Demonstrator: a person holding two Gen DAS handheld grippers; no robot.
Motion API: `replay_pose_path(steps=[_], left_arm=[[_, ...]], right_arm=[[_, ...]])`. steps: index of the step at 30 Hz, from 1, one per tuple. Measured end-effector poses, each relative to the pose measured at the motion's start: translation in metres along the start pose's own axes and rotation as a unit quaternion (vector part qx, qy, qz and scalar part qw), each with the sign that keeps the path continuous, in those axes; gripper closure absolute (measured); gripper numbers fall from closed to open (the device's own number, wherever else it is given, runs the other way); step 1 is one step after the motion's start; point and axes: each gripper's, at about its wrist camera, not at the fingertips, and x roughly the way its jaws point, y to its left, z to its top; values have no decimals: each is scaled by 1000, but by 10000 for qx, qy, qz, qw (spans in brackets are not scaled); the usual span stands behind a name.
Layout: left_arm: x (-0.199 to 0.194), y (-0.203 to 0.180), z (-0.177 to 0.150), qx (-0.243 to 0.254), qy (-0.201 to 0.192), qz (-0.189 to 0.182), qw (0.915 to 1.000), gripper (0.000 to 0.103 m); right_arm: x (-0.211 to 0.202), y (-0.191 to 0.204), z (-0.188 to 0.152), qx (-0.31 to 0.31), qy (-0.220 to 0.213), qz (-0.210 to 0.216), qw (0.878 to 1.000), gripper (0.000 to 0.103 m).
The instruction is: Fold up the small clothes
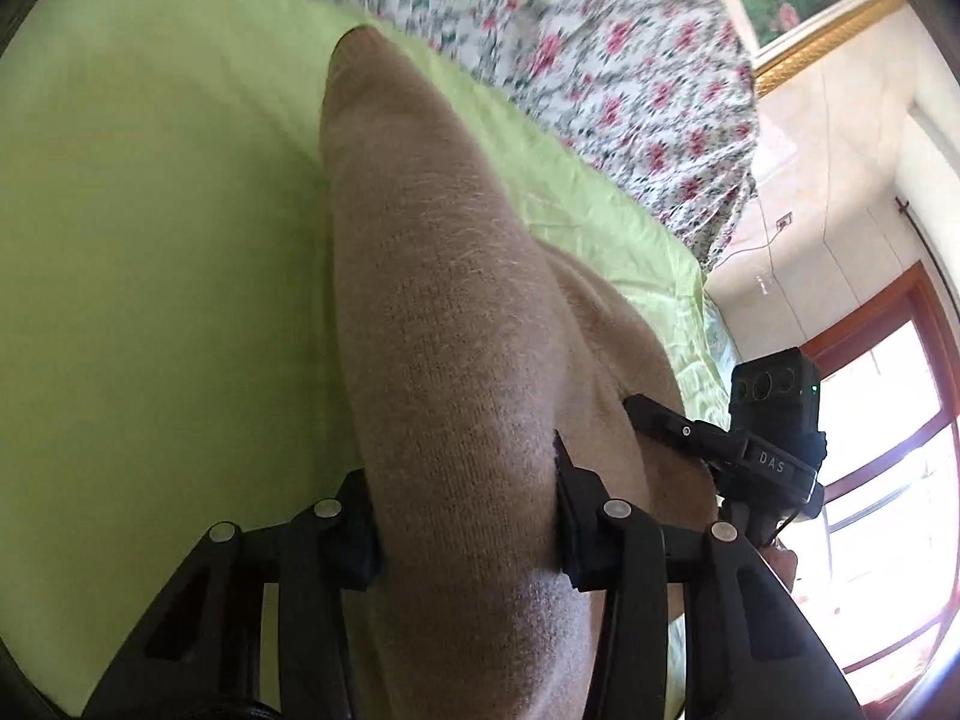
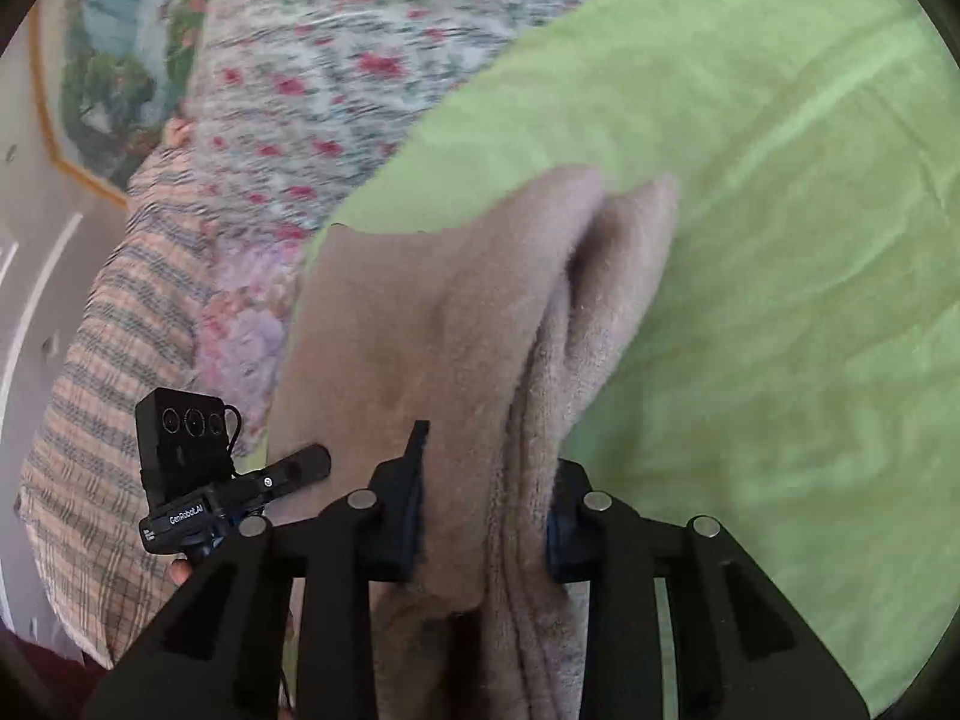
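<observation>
Item: beige knit garment (image 1: 456, 312), soft and fuzzy, bunched into a long ridge; lying across the light green sheet (image 1: 150, 252) and lifted at the near end

Hold, left: left gripper (image 1: 468, 534) closed on a thick fold of the garment, pads pressing both sides of the ridge; jaws kept partly apart by the bulk of cloth between them

Hold, right: right gripper (image 2: 480, 528) likewise clamped on gathered layers of the same garment (image 2: 456, 312), several edges stacked between the pads

Purpose, as judged: one pinch per end, probably to raise one edge and carry it over the rest for a fold; both pinches taken side by side on the near edge so the cloth would travel evenly

Risk, as judged: extra layers caught in either pinch, likely to give a lumpy fold

Surface: a bed, green sheet lightly creased; floral quilt (image 1: 600, 48) with red blossoms beyond the garment; striped and checked pillow (image 2: 102, 420) left of the garment in the right wrist view

Room: framed landscape painting (image 2: 114, 60) with gilt border on the wall beyond the quilt; red-brown window frame (image 1: 888, 312), bright daylight, right of the garment in the left wrist view; pale wall between painting and window
</observation>
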Motion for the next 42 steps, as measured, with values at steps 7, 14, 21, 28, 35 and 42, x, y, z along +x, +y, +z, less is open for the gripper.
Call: replay_pose_path(steps=[7,14,21,28,35,42], left_arm=[[-107,21,-41,39,-309,375,9988,59],[-103,84,-72,-596,-44,574,9966,49],[-121,94,-61,-696,-539,518,9948,32],[-122,115,-16,-935,-826,806,9889,31],[-98,103,1,-537,-768,1366,9862,47],[-60,92,23,273,-555,2735,9599,55]], right_arm=[[49,63,-39,-347,349,755,9959,71],[94,58,-66,-307,605,422,9968,71],[70,71,-56,-691,425,-360,9961,41],[89,82,-11,-727,200,-369,9965,42],[77,88,0,-820,-405,-280,9954,93],[106,55,-8,-564,39,-689,9960,93]])
